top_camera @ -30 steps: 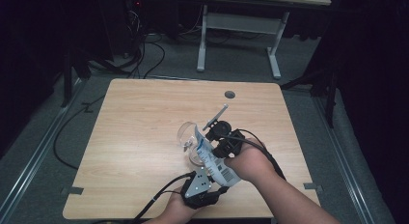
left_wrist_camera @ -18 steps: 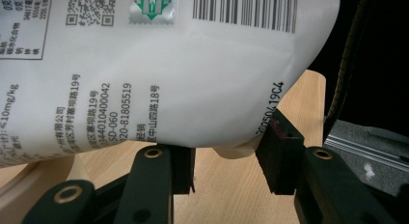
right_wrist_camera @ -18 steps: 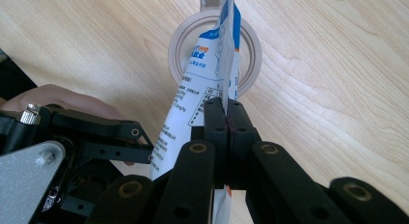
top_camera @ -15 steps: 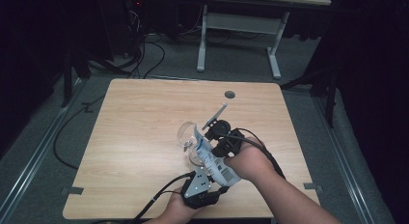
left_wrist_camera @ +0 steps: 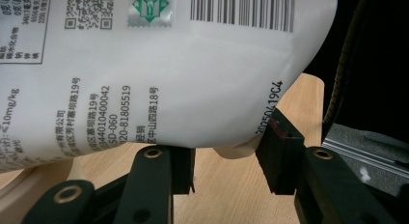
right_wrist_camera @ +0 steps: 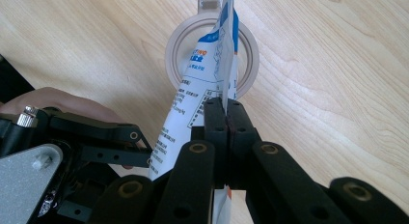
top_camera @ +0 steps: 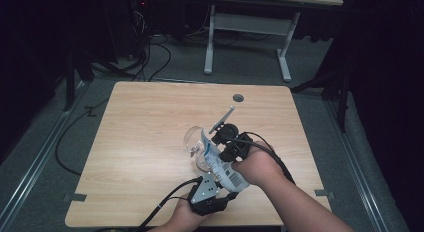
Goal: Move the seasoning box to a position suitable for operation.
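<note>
The white plastic pouch [top_camera: 218,162] with blue top edge, printed text and barcode is held tilted above the wooden table, its blue end at the mouth of the clear round container [top_camera: 196,144] standing just beside it.

Both forearms come in from the near edge of the tabletop [top_camera: 150,142] and meet just right of its middle. The left hand [top_camera: 182,218] sits lowest, close to the edge, holding the left tongs [top_camera: 212,164] pointed away from the person — their grey plate faces up and a cable trails off to the left. Their jaws stand partly apart, clamped across the bottom end of a white pouch [left_wrist_camera: 169,74]. The right hand [top_camera: 256,164] lies just beyond and to the right, forearm angled in from the lower right. The right tongs [right_wrist_camera: 225,113] are pressed tight together, pinching the pouch's thin edge.
</note>
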Demonstrator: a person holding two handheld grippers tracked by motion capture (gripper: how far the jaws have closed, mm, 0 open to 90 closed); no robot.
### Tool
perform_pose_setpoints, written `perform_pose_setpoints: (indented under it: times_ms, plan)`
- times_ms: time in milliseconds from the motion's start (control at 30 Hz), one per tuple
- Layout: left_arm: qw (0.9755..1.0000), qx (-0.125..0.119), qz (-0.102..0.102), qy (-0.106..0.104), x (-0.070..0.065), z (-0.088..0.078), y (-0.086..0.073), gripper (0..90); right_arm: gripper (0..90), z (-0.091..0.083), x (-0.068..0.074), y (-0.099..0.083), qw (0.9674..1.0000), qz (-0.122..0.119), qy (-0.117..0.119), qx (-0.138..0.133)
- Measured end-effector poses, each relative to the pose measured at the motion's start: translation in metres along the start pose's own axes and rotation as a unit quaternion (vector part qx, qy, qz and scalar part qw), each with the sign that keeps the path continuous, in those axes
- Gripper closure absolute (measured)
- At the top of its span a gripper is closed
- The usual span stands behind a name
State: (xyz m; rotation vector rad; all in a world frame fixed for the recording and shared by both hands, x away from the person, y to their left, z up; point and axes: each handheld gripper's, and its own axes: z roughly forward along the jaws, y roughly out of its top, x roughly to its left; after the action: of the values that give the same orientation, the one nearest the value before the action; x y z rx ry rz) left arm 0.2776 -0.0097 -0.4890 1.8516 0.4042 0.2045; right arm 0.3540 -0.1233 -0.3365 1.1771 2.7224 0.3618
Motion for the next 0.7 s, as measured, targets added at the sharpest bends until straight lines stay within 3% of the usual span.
perform_pose_setpoints:
  times_ms: [700]
  plan:
    - [1.0, -0.005, 0.003, -0.006, -0.0008, 0.0004, 0.0033, 61.7, 90.0, -0.0049, 0.0006, -0.0021, 1.0, 0.002, -0.005, -0.004]
